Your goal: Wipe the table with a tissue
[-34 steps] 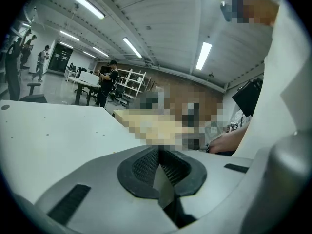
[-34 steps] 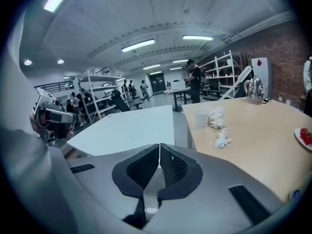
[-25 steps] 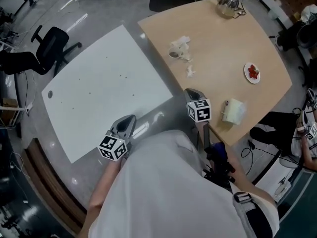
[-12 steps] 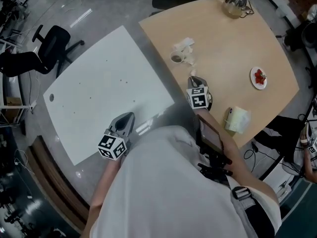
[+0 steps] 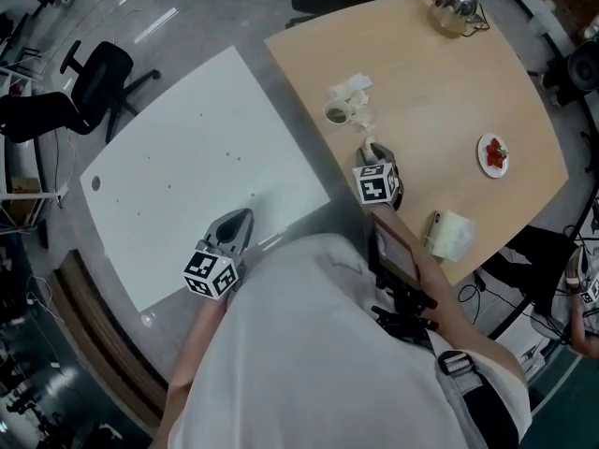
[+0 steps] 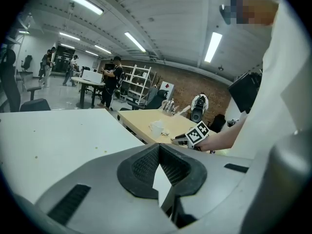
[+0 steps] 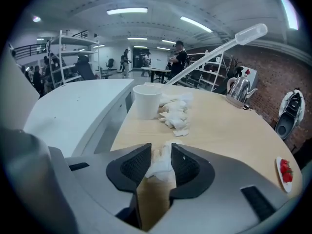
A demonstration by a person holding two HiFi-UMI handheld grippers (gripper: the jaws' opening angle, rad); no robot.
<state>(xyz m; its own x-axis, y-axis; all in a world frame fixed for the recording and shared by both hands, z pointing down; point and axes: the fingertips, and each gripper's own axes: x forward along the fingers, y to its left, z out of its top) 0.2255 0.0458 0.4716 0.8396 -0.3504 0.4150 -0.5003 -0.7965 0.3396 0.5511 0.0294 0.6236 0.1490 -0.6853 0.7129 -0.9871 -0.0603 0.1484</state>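
Note:
On the wooden table (image 5: 440,92), my right gripper (image 5: 374,153) is low near the left edge, just in front of a white cup (image 5: 335,112). In the right gripper view its jaws (image 7: 161,152) stand narrow, with a small crumpled tissue (image 7: 162,168) pinched between the pads. More crumpled tissues (image 7: 176,112) lie beside the cup (image 7: 146,101), which holds a plastic dropper (image 7: 219,45). My left gripper (image 5: 234,226) hovers at the near edge of the white table (image 5: 187,176). In the left gripper view it (image 6: 159,152) is shut and holds nothing.
A metal kettle (image 5: 456,3) stands at the wooden table's far side. A small plate of strawberries (image 5: 493,154) is at the right, and a pale tissue roll (image 5: 449,235) lies near the front edge. Office chairs (image 5: 89,87) stand on the floor to the left.
My right gripper has moved forward from the table's near edge to the small tissue piece by the cup, and now has that piece between its jaws. The left gripper has barely moved.

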